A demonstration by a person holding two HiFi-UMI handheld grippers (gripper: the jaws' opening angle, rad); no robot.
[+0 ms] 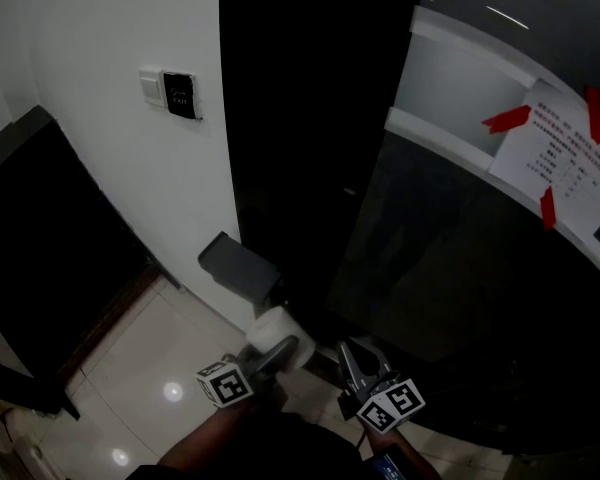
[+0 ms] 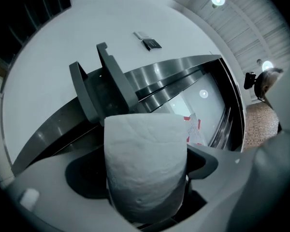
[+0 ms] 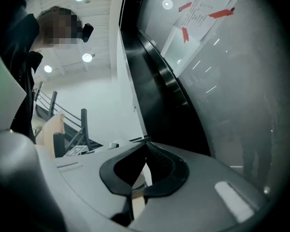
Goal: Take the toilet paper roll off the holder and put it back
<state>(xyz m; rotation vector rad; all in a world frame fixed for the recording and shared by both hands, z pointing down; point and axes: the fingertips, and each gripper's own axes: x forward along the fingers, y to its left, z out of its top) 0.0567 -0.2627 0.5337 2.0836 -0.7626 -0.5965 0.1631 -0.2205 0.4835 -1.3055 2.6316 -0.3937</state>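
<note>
my left gripper (image 1: 283, 350) pinches the toilet paper roll (image 2: 145, 163) just below the holder (image 1: 238, 265), right gripper (image 3: 145, 148) pressed together and empty; i'd hold the squeeze light and line its core up square before sliding it on.

Printed sheet (image 1: 563, 164), fixed by red tape strips (image 1: 507, 119) at its corners, sits at the upper edge of the dark glass panel (image 1: 450, 258); its print is too small to read. The dark wall plate (image 1: 180, 95) bears faint marks, also unreadable.
</note>
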